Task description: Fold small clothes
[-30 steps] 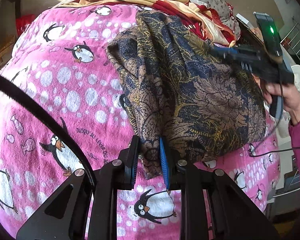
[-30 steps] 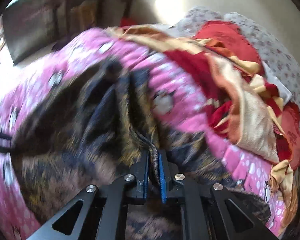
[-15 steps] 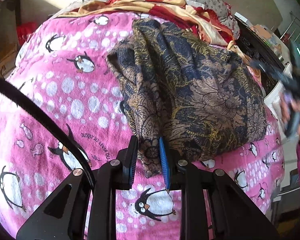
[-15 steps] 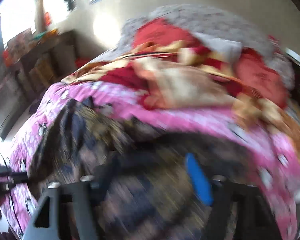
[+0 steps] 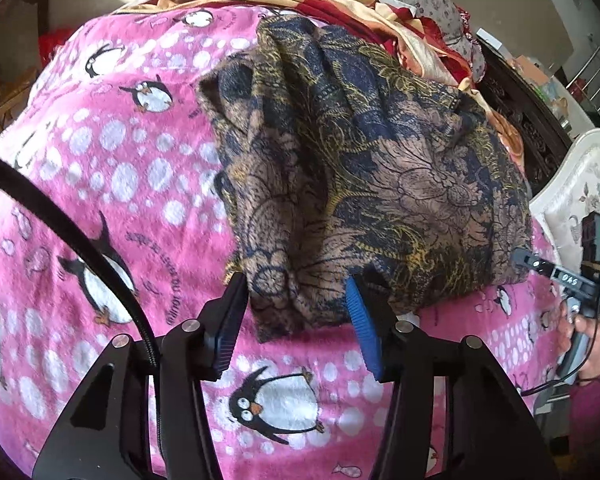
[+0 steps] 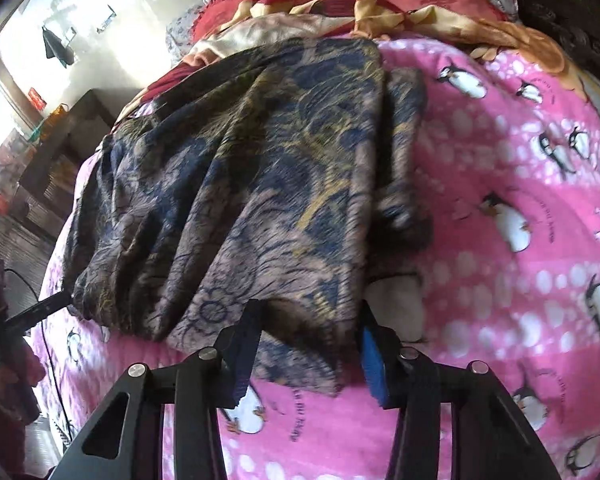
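Atop pink penguin blanket (image 5: 112,184), folded patterned garment (image 5: 372,184).

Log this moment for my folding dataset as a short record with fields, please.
surface: pink penguin blanket
garment: navy-and-tan patterned cloth, lying bunched on the blanket
left gripper: open, cloth's near corner between its jaws
right gripper: open, cloth's edge between its jaws
background: red-and-gold bedding behind the cloth
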`<state>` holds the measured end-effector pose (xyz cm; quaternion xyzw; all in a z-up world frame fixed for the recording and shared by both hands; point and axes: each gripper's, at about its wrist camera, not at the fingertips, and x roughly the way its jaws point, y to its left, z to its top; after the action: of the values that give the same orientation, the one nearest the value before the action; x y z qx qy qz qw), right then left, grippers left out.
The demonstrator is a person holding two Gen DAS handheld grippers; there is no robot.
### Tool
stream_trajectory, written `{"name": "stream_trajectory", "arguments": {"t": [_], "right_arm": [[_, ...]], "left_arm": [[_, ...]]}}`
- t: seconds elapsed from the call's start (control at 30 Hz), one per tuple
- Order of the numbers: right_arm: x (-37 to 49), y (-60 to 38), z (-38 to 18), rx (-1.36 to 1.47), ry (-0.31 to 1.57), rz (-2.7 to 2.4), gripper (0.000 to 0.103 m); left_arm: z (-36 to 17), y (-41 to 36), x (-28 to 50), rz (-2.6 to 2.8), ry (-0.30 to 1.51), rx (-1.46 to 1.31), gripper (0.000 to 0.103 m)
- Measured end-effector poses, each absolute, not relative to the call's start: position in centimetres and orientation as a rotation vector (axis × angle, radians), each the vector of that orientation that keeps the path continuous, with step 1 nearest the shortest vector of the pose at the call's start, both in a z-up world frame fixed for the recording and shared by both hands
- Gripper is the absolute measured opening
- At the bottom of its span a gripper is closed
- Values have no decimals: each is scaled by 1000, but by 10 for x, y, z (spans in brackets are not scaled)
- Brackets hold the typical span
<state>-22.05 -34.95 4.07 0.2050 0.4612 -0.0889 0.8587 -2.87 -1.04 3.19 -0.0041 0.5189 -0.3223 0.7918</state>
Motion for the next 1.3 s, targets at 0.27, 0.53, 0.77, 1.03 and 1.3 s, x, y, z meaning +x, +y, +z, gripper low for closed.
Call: {"name": "stream_trajectory", "arguments": {"t": [0.27,0.53,0.77,1.03,1.3], "right_arm": [[-241,-345,75,324,947,-171,3],[-265,-362,70,337,1018,-206,3],[-257,-359,51,305,1129,-190,3],[-229,-336,121,156,1029,-185,41],[-109,-267,128,-67,949,-77,41]], "left_arm": [[54,-3,-35,-766,1095,59,6],[35,27,-36,-700,1137,62,6],[32,26,-34,-683,1122,91,6],[64,23,-37,-655,1044,168,7],[73,-4,-24,-655,988,125,43]]}}
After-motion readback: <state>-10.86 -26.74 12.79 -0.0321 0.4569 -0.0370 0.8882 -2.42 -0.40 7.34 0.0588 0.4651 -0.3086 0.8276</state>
